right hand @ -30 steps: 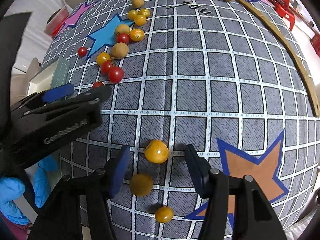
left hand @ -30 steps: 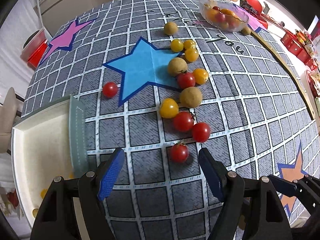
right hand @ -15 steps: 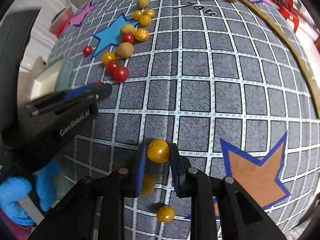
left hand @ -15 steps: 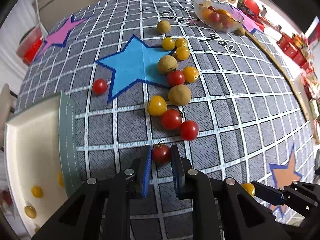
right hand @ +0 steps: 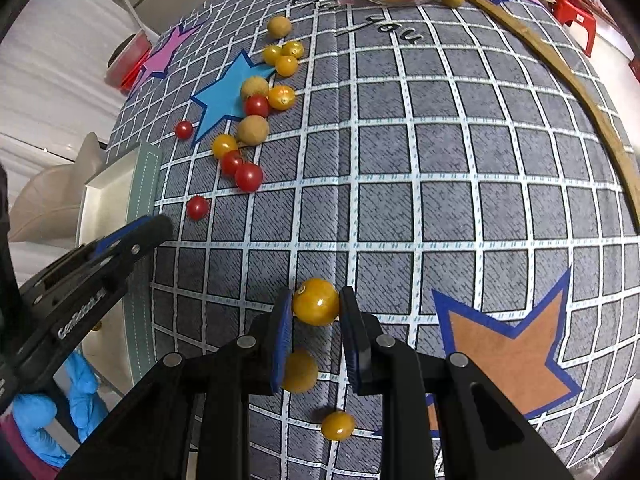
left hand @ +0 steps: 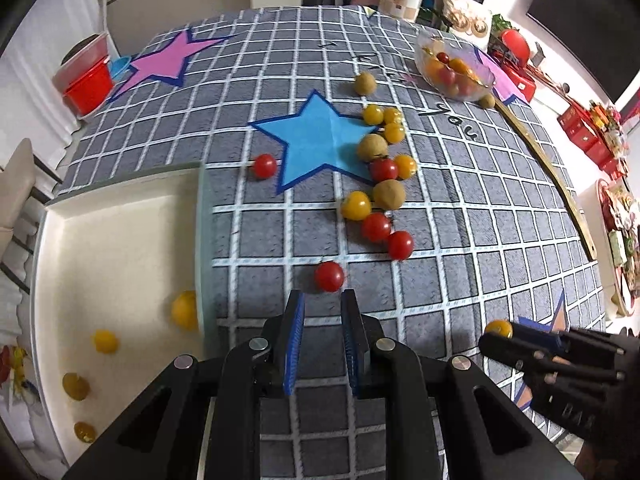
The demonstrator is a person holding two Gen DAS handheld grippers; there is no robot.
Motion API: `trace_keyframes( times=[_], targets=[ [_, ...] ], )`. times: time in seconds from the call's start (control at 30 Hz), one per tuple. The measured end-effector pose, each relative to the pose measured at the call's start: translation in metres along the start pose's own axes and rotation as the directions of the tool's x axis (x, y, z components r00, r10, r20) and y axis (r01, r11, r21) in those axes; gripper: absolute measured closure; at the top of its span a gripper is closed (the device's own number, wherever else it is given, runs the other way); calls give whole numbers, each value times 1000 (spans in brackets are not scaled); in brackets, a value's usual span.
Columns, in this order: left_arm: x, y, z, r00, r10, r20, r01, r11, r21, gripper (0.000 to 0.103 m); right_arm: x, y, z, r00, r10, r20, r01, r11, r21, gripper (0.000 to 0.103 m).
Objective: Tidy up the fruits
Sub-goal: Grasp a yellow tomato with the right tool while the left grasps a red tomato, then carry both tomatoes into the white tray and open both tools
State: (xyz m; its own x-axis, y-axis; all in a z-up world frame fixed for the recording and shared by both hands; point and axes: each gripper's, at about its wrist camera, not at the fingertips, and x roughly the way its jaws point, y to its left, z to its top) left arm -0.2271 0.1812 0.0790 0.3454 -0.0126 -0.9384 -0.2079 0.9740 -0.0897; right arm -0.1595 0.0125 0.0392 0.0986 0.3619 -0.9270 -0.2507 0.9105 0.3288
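Right wrist: yellow tomato point(right hand: 315, 307) between hand-held gripper point(right hand: 315, 309) pads.

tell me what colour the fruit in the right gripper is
Yellow-orange fruit, clearest in the right wrist view.

The worktop point(left hand: 500, 216) wears a matt woven cloth, grey with a rough, felt-like nap, printed with white grid lines and flat coloured stars. The red tomato point(left hand: 329, 276) and the yellow tomato point(right hand: 316, 301) have smooth glossy skins with small highlights; the brown fruit point(left hand: 388, 194) looks dull and finely rough. The tray point(left hand: 112, 248) is smooth cream plastic with a stitched grey-green fabric edge. The bowl point(left hand: 454, 68) is clear and shiny, glass or plastic. Each tool, left point(left hand: 322, 340) and right point(right hand: 316, 332), is matt black plastic with ribbed blue pads point(left hand: 295, 340) and bright metal pins
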Motion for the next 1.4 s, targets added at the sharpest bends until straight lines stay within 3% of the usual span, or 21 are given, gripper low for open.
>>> trace_keyframes(
  times=[0.2, 0.23, 0.27, 0.3, 0.33, 0.47, 0.63, 0.83, 0.9, 0.97, 1.2, 1.4],
  targets=[
    [4, 5, -3, 999, 38, 8, -38, 999, 10, 79, -3, 4, -1, 1000, -16, 1, 16, 1000, -12, 77],
    [8, 5, -2, 999, 35, 1, -35, 999, 11, 72, -4, 5, -1, 1000, -18, 1, 18, 1000, -14, 77],
    [11, 6, -1, 999, 32, -3, -32, 999, 8, 43, -4, 5, -2, 1000, -18, 1, 18, 1000, -15, 77],
    [12, 6, 0, 999, 40, 9, -40, 999, 2, 26, -4, 6, -2, 1000, -18, 0, 18, 1000, -17, 77],
    [11, 5, 0, 998, 55, 40, -55, 998, -1, 26, -2, 8, 0, 1000, -17, -1, 17, 1000, -20, 77],
    [22, -4, 4, 997, 73, 25, -73, 997, 30, 26, -4, 4, -3, 1000, -9, 1, 9, 1000, -15, 77],
    [40, -16, 7, 996, 92, 4, -92, 994, 67, 26, -5, -3, -6, 1000, -3, 1, 3, 1000, 6, 77],
    [48, -20, 9, 997, 80, -13, -79, 995, 67, 53, -10, -11, -6, 1000, 2, 10, -3, 1000, 26, 77],
    [47, -22, 9, 998, 69, -9, -68, 995, 74, 72, -10, -12, -6, 1000, 5, 11, -5, 1000, 30, 77],
    [47, -25, 9, 998, 56, -12, -55, 995, 87, 83, -10, -12, -5, 1000, 7, 11, -7, 1000, 30, 77],
    [31, -12, 8, 999, -33, -16, 33, 999, 0, 83, -13, -8, -1, 1000, 9, 17, -9, 1000, 13, 77],
    [6, 6, 1, 999, -26, 19, 27, 999, -39, 83, -14, 11, 6, 1000, 16, 19, -16, 999, -34, 77]
  ],
)
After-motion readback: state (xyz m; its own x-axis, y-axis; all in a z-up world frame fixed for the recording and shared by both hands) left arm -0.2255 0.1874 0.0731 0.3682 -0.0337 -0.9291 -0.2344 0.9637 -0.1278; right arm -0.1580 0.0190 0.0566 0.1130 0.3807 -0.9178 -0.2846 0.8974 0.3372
